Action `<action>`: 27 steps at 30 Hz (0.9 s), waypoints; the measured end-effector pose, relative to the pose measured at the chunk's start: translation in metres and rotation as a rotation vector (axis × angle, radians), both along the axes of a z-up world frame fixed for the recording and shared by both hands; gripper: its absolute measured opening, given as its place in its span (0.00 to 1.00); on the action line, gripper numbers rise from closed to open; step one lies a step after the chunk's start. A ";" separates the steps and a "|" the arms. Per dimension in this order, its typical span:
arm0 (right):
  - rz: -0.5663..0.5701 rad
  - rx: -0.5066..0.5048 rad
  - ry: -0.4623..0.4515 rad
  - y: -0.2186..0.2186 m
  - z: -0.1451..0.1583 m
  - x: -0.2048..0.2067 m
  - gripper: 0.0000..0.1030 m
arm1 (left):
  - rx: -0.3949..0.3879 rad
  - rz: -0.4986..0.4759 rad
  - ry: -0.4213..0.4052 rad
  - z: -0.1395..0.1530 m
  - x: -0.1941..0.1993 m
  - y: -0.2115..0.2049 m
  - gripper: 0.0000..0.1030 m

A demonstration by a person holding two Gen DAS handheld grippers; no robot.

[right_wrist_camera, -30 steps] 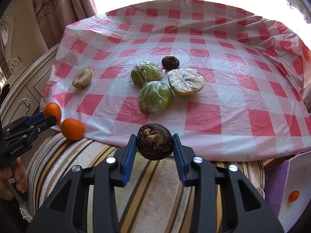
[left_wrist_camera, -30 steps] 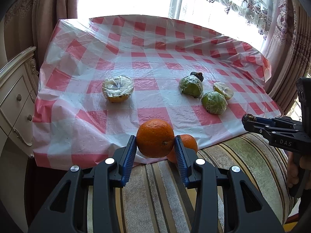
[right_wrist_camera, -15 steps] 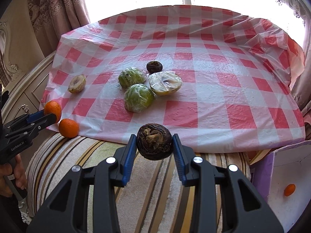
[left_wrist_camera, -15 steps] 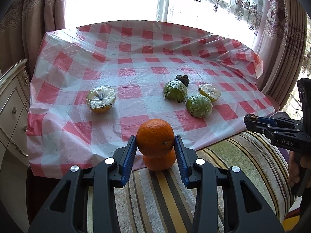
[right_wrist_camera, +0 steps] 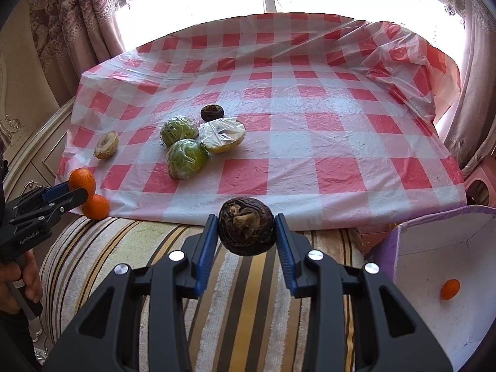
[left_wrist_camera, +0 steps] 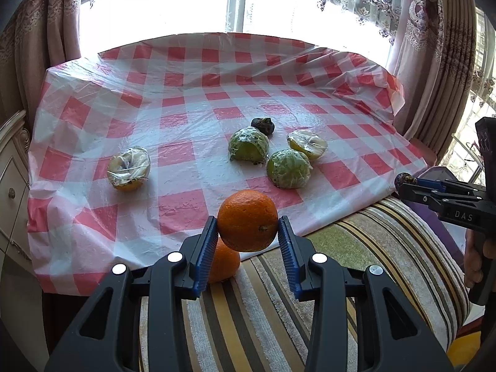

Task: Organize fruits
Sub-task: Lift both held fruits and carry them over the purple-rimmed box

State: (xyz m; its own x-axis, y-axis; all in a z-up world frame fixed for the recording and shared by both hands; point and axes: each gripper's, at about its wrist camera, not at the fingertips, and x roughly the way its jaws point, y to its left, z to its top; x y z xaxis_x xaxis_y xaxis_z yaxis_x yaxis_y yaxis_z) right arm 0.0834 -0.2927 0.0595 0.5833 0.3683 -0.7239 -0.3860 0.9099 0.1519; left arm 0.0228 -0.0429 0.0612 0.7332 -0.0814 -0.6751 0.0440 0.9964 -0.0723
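My left gripper (left_wrist_camera: 248, 232) is shut on an orange (left_wrist_camera: 247, 219) and holds it above the striped cushion. A second orange (left_wrist_camera: 223, 263) lies on the cushion right below it. My right gripper (right_wrist_camera: 246, 235) is shut on a dark wrinkled fruit (right_wrist_camera: 246, 231) above the cushion. On the red-checked tablecloth (left_wrist_camera: 186, 99) lie two wrapped green fruits (left_wrist_camera: 248, 147) (left_wrist_camera: 289, 169), two wrapped yellow halves (left_wrist_camera: 128, 169) (left_wrist_camera: 307, 144) and another dark fruit (left_wrist_camera: 263, 125). In the right wrist view the left gripper (right_wrist_camera: 77, 187) shows at far left with its orange (right_wrist_camera: 82, 181).
A striped cushion (right_wrist_camera: 248, 294) lies in front of the table. A white and purple box (right_wrist_camera: 443, 272) at the right holds a small orange fruit (right_wrist_camera: 450, 289). A cream cabinet (left_wrist_camera: 12, 186) stands at the left. Curtains and a window are behind.
Both grippers have pulled back and risen with their fruit. The table looks farther away and more window shows. The loose orange now sits under the held one.
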 end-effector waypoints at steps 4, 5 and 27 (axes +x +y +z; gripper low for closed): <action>-0.017 -0.003 -0.003 -0.011 0.001 -0.001 0.36 | 0.007 -0.020 0.000 0.001 0.003 -0.009 0.37; -0.022 -0.005 -0.004 -0.013 0.002 -0.002 0.36 | 0.008 -0.025 0.001 0.001 0.003 -0.011 0.37; -0.209 -0.024 -0.005 -0.103 -0.004 -0.003 0.36 | 0.036 -0.159 0.020 -0.004 0.021 -0.069 0.37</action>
State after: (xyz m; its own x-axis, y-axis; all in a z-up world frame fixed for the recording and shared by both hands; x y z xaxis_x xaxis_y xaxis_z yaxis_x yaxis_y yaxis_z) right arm 0.0801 -0.3952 0.0550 0.6491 0.2217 -0.7277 -0.1890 0.9736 0.1280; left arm 0.0440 -0.1123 0.0576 0.6992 -0.1708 -0.6942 0.1998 0.9790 -0.0396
